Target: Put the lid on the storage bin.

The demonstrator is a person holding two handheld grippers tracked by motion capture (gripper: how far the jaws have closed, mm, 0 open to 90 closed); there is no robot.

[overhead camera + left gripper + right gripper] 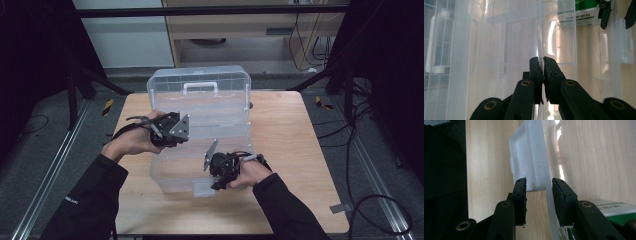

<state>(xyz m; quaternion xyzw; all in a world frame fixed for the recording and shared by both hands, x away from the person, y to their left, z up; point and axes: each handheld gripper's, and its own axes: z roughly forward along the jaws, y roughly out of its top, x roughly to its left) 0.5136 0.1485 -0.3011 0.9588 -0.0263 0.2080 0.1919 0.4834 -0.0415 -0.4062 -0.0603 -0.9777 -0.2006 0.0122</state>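
Both grippers clamp the clear plastic box (200, 125) on the wooden table (295, 150) — left gripper (541, 65) pinching a thin wall, right gripper (539, 185) around the front latch (524, 162). Just beside its jaws lies a green-and-white carton (614, 208).

Nothing here reads clearly. A green and white carton (579, 15) sits behind the clear box (506, 50); in the left gripper view its white panel carries several lines of small dark print under a dark bar, too blurred to make out. In the right gripper view the same carton (614, 211) shows a white face with faint rows of tiny print near its green edge, also too small to read. In the high view, a small pale mark sits on the person's left sleeve (80, 200), too small to tell as letters.
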